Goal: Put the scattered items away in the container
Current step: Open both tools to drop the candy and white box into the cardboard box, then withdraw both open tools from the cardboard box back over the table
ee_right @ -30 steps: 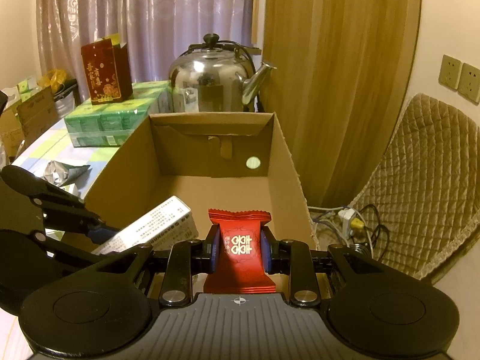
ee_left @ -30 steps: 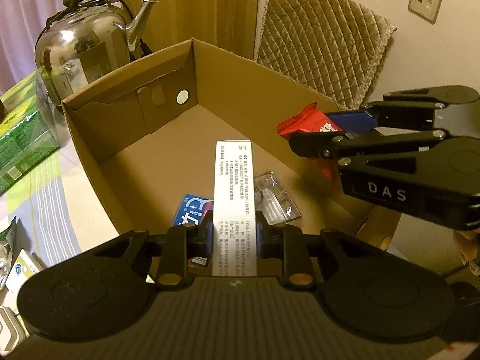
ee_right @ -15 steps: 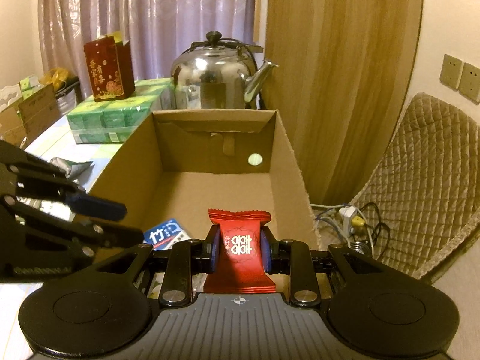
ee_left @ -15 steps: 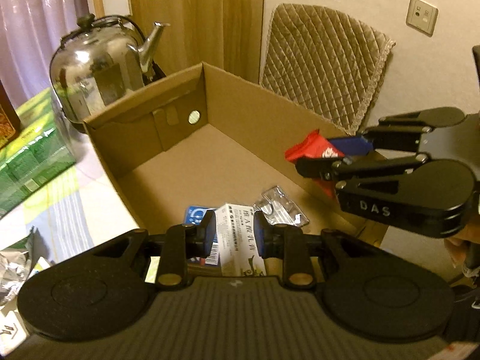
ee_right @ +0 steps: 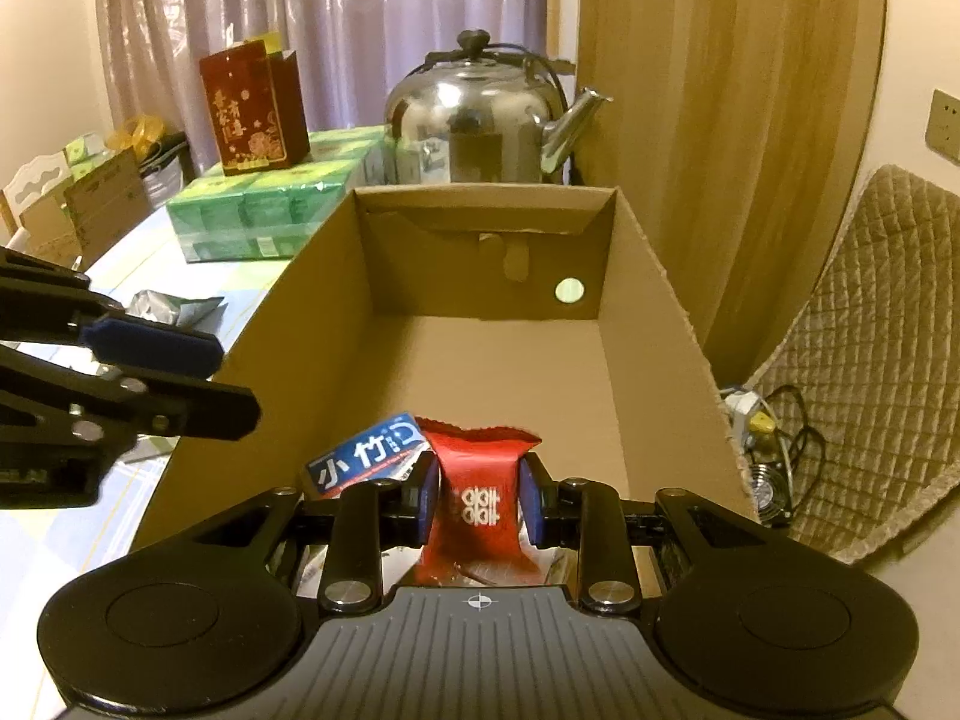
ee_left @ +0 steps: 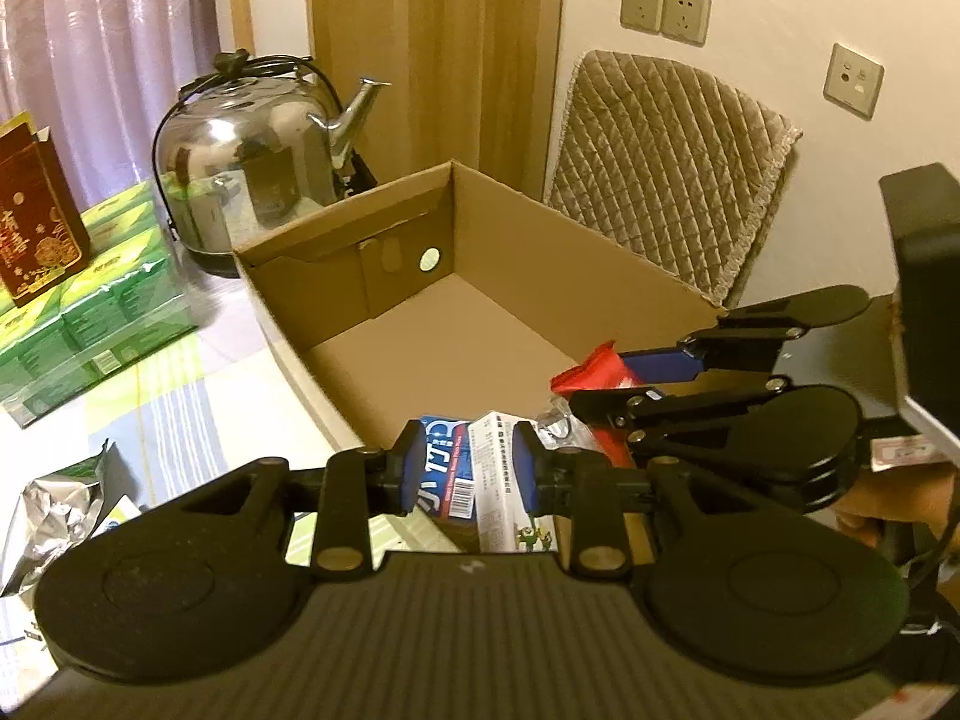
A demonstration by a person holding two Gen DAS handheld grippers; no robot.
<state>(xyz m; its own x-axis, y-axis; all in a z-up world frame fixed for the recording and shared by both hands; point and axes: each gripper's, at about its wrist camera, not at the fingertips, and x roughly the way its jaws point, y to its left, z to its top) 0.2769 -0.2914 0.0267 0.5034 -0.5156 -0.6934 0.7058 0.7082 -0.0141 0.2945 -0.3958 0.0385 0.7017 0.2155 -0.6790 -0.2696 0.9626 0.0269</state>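
The left gripper (ee_left: 467,468) had released the white box (ee_left: 501,480), fingers now wide; it lay in the cardboard box (ee_right: 660,312) beside the blue packet (ee_right: 366,459). The right gripper (ee_right: 480,501) still pinched the red candy (ee_right: 477,498).

A steel kettle (ee_right: 480,120) is seen behind green packs (ee_right: 264,210), on which a red bag (ee_right: 252,108) is stood. A quilted cushion (ee_left: 666,162) is propped against the wall, under sockets (ee_left: 665,12).

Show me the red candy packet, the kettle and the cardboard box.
red candy packet (ee_right: 480,504), right wrist view, printed front.
kettle (ee_left: 240,180), left wrist view, shiny body.
cardboard box (ee_right: 480,252), right wrist view, far inner wall.
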